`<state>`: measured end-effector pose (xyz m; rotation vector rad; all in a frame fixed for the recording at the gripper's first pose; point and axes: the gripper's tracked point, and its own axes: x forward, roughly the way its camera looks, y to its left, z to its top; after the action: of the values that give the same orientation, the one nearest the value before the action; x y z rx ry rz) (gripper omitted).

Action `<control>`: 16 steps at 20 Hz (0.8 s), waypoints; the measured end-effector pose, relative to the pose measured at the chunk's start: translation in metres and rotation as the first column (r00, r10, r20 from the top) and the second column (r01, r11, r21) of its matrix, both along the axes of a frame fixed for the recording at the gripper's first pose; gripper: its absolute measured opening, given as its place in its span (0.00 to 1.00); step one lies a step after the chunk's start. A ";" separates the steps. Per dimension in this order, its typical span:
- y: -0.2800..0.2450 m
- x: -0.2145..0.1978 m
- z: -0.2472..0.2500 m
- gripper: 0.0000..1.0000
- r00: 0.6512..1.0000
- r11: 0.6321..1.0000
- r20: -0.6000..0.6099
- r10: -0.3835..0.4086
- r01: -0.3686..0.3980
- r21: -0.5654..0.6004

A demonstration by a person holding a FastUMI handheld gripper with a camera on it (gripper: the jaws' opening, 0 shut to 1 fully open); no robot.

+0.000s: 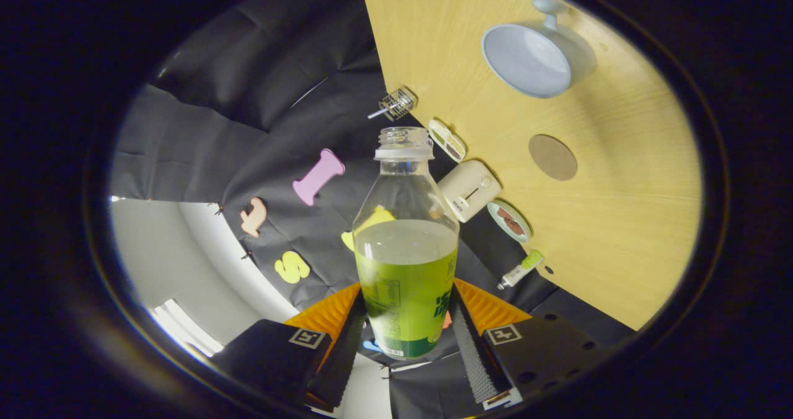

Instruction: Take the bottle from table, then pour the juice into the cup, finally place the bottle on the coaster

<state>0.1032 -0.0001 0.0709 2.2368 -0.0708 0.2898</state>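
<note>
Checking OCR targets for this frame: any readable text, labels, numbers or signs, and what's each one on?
Nothing reads cleanly.
Bottle, held between the fingers of the gripper: green label with large characters cut off by a finger, a fine-print panel and a barcode, all too blurred to read.
Square black-and-white markers on both fingers: coded patterns, no words.
White box at the table edge: small dark print, too small.
Tube: print too small.

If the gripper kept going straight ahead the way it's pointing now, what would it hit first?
The gripper is shut on the clear plastic bottle of green juice, uncapped. Straight on, the bottle's open mouth would probably meet the black cloth wall first; depth is unclear.
</note>
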 end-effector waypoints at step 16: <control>0.015 -0.042 0.023 0.79 0.998 0.922 0.065 -0.003 0.028 -0.387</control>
<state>0.0613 0.0147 0.0939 1.8312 -0.0594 0.3348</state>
